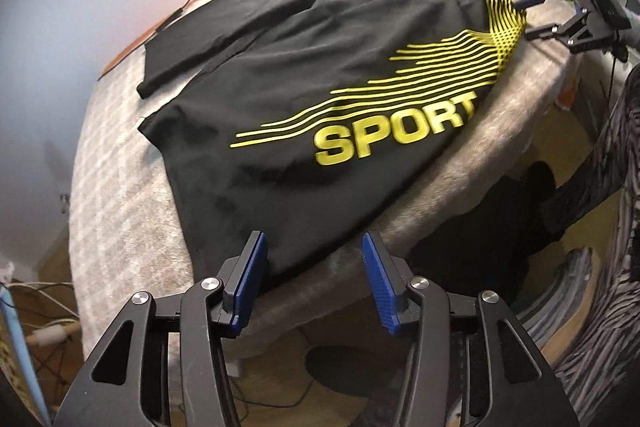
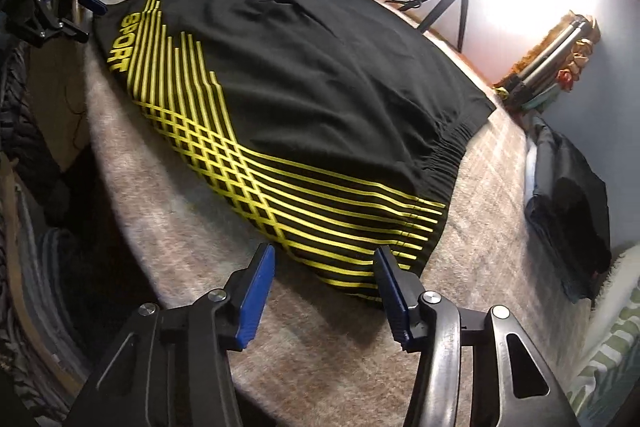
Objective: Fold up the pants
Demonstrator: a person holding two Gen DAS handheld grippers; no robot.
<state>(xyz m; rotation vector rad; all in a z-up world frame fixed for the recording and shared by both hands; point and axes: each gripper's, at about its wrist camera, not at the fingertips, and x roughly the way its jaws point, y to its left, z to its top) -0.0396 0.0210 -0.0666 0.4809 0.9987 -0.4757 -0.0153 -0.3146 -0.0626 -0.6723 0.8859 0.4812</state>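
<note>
Found the left gripper (image 1: 314, 243) angled down at the near corner of the hem (image 1: 192, 195), blue pads well apart, straddling the cloth's edge without pinching it. Saw the pants (image 1: 320, 67) spread flat and full length on the grey blanket-covered surface (image 1: 120, 147), black, with yellow stripes and the SPORT print (image 1: 394, 139) facing up along the near side. Noted the far leg (image 1: 180, 63) lying just beside the near one, the two overlapping slightly, with some soft wrinkles but no fold turned over anywhere. Found the right gripper (image 2: 325, 253) at the other end, at the near corner by the waistband (image 2: 448, 147), jaws likewise apart, one pad over the striped edge and the other just off it on the blanket, nothing clamped. Spotted a stack of folded clothes (image 2: 568, 195) farther right on the same surface, well apart from the pants. Judged the task barely begun: garment laid out, both near corners lined up for grasping, no grip made yet. Judged everything of the folding itself left to do: closing on both corners, carrying the near side over onto the far side lengthwise, then folding hem toward waistband and smoothing.
</note>
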